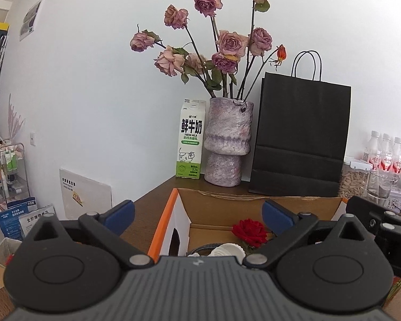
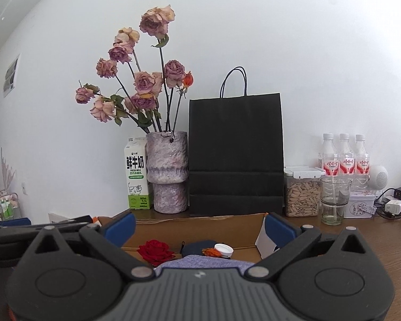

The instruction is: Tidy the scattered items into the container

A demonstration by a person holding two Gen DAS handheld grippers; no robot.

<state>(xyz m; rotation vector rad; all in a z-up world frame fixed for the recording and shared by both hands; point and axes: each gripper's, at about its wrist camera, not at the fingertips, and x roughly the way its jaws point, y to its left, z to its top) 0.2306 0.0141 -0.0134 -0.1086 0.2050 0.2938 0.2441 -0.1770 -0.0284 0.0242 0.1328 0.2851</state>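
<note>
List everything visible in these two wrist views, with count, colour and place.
cardboard box: 1, brown, on the table nearest the grippers
red rose: 1, red, inside the box
white cap: 1, white, inside the box
milk carton: 1, white and green, by the wall left of the vase
vase: 1, mottled purple, holding dried pink roses
paper bag: 1, black, right of the vase
water bottles: 3, clear with red labels, far right
seed jar: 1, clear, right of the bag
glass: 1, clear, beside the jar
left gripper: 1, black with blue pads, open over the box
right gripper: 1, same colours, open over the box
</note>
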